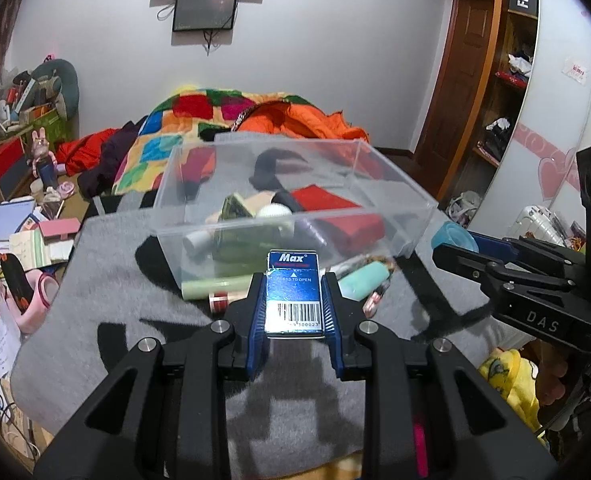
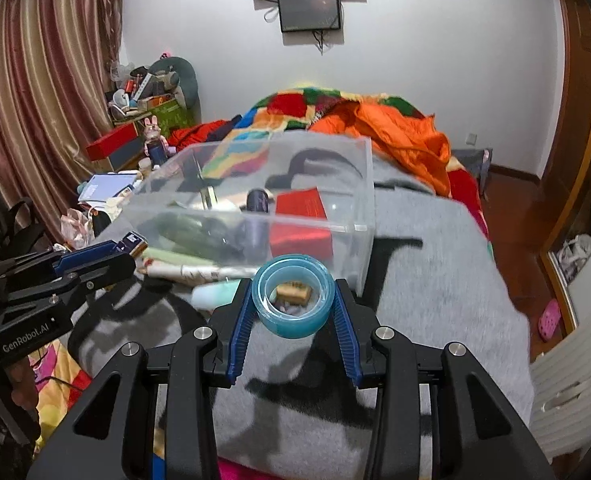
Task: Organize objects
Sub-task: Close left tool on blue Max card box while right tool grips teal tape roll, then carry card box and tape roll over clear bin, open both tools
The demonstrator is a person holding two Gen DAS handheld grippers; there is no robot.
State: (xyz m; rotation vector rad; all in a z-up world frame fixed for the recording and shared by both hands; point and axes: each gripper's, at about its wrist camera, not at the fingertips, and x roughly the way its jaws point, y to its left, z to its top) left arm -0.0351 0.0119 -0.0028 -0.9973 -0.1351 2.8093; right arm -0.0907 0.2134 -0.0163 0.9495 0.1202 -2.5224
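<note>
Two claws over grey blanket (image 1: 143,320) on cluttered bed: left (image 1: 294,300) clamping Max box (image 1: 293,292), right (image 2: 294,304) w/ tape roll (image 2: 293,300).

— What's the blue box?
— A small blue "Max" box (image 1: 294,294), barcode label at its near end, "press to open" printed near the far end. It's held level above the grey blanket (image 1: 143,320), lengthwise, just short of the bin.
— And the tape?
— A translucent blue tape roll (image 2: 292,295), tilted so its open core faces up and toward the camera, also off the blanket.
— The bin?
— A clear plastic bin (image 1: 295,216), open-topped, on the blanket. Inside: a red box (image 1: 327,200), a green pouch (image 1: 237,210), a white round item (image 1: 273,211), a dark cylinder (image 2: 258,200).
— Anything outside it?
— A pale green tube (image 1: 215,286) and a mint tube (image 1: 363,280) lie against its near wall.
</note>
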